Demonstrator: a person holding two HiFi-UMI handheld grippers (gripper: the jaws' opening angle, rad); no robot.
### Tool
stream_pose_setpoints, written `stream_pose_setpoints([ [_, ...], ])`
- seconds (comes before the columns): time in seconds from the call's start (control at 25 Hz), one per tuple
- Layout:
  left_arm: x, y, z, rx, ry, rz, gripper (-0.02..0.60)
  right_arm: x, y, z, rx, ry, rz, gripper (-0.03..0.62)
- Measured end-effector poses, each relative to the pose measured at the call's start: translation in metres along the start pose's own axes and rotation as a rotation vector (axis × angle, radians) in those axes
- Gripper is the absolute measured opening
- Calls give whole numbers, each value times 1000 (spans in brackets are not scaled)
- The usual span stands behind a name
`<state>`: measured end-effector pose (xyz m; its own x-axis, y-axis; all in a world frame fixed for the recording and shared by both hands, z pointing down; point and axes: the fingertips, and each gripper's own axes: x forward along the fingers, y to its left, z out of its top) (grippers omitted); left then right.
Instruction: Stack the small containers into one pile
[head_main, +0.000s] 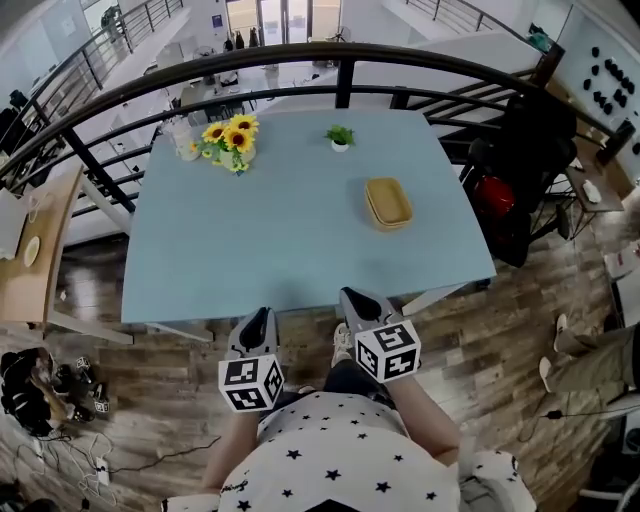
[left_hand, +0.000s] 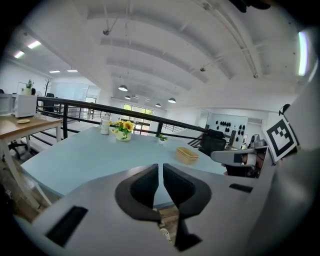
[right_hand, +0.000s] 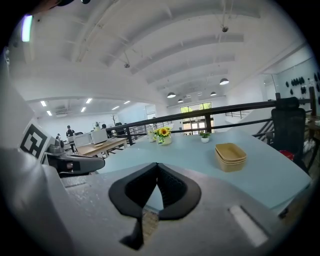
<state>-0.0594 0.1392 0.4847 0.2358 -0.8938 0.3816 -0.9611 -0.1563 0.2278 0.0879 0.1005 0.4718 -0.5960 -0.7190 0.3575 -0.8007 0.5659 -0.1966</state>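
Observation:
A nested pile of tan, shallow rectangular containers (head_main: 388, 203) sits on the right half of the light blue table (head_main: 280, 240). The pile also shows in the left gripper view (left_hand: 187, 155) and in the right gripper view (right_hand: 230, 156). Both grippers hover off the table's near edge, in front of the person's body and well short of the pile. My left gripper (head_main: 258, 318) (left_hand: 160, 172) has its jaws drawn together to a hairline slit, with nothing between them. My right gripper (head_main: 352, 297) (right_hand: 157, 172) is shut, its pads meeting at the tip and empty.
A vase of sunflowers (head_main: 230, 140) and a glass jar (head_main: 181, 135) stand at the table's far left. A small potted plant (head_main: 340, 137) stands at the far middle. A black railing (head_main: 340, 60) curves behind the table. A dark chair (head_main: 530, 150) is beside its right edge.

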Motion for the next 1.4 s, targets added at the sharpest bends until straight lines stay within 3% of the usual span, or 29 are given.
stream_pose_setpoints([
  [0.52, -40, -3, -12, 16, -7, -19, 5, -28, 36, -20, -23, -1, 24, 6],
  [0.76, -44, -5, -13, 21, -9, -29, 5, -29, 37, -28, -52, 27, -9, 5],
  [1.4, -34, -2, -5, 11, 9, -2, 5, -16, 42, -14, -69, 25, 37, 5],
])
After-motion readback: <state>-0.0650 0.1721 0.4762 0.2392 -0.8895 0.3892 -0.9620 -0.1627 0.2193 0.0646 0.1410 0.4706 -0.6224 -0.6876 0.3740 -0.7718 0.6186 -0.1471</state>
